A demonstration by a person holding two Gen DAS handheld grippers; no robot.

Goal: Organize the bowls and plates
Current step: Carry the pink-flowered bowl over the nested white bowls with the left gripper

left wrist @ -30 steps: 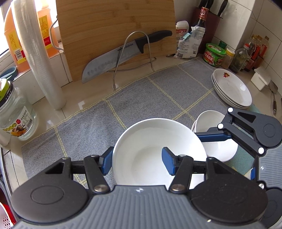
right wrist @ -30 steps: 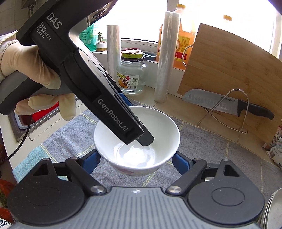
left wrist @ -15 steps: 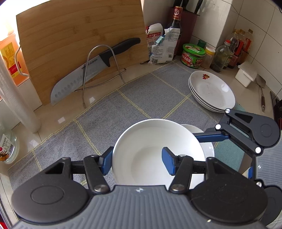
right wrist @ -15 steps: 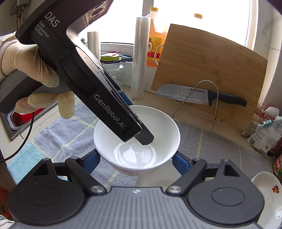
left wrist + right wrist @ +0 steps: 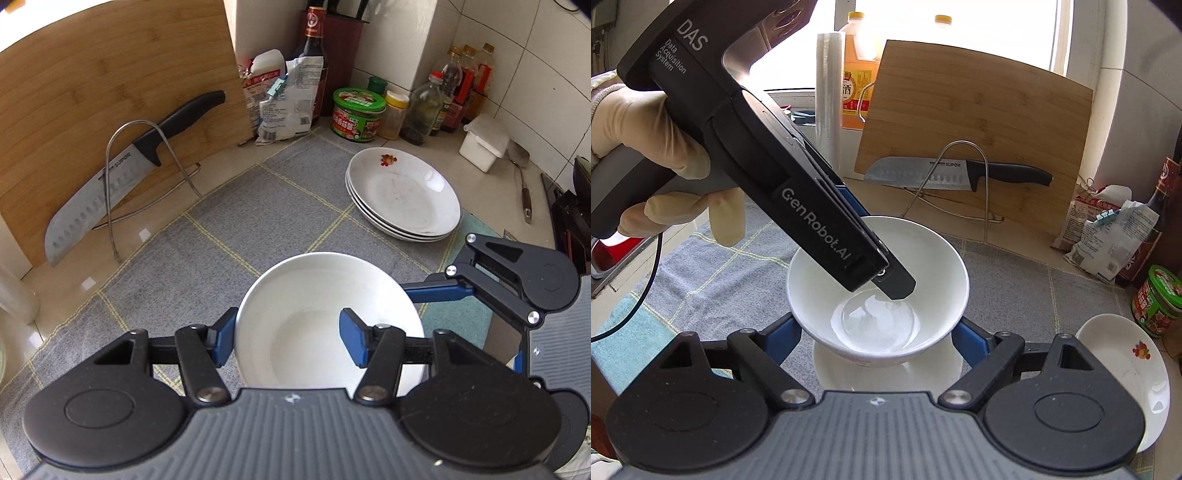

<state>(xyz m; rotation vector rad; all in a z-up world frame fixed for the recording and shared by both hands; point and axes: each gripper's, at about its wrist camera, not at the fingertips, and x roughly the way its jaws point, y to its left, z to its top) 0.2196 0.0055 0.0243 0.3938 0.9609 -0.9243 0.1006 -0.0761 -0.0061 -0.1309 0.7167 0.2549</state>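
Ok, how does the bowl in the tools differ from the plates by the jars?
The bowl is deep and steep-walled; the plates are shallow and wide. The bowl is a single piece clamped at its rim by the left tool; the plates lie stacked on the mat, untouched. The bowl's inside is plain; the top plate has a red print at its rim. Both are glossy white.

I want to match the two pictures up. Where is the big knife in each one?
Left wrist view: the knife is at the left, slanting in a wire stand against the cutting board.
Right wrist view: the knife lies level, upper middle right, in the same stand.
Shared landmark: the cutting board behind it.
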